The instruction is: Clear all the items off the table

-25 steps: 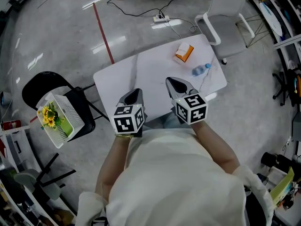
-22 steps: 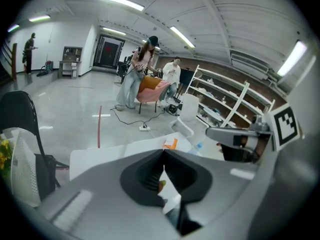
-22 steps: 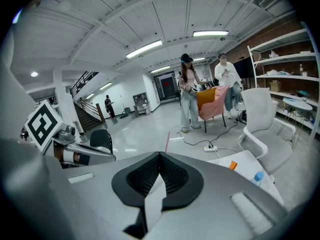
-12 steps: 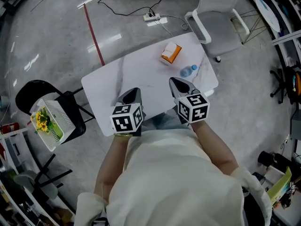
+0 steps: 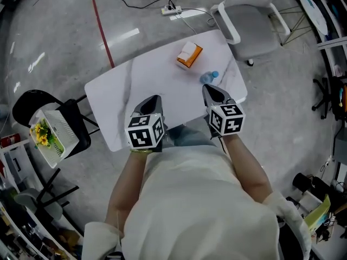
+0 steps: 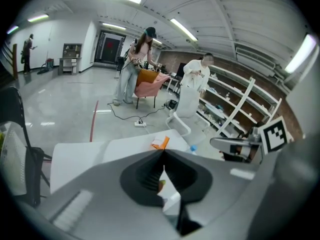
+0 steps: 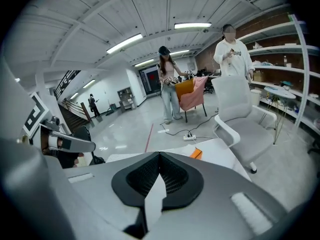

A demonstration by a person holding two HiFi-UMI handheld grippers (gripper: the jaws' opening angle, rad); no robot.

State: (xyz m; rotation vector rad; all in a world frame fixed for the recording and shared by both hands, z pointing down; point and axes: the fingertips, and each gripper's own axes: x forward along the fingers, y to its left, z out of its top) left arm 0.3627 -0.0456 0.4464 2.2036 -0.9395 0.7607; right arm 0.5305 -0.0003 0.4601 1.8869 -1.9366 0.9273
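A white marbled table bears an orange and white box and a small clear water bottle near its right end. My left gripper is shut and empty over the table's near edge. My right gripper is also shut and empty, its tip just short of the bottle. In the left gripper view the shut left gripper points at the box, with the bottle to its right. In the right gripper view the shut right gripper has the box just beyond it.
A black chair at the left holds a white basket with yellow flowers. A white office chair stands beyond the table's right end. A power strip and cables lie on the floor. Several people stand far off.
Both grippers have moved forward over the table's near edge, still shut. The right gripper's tip has come close to the bottle. The table sits closer and lower in the head view.
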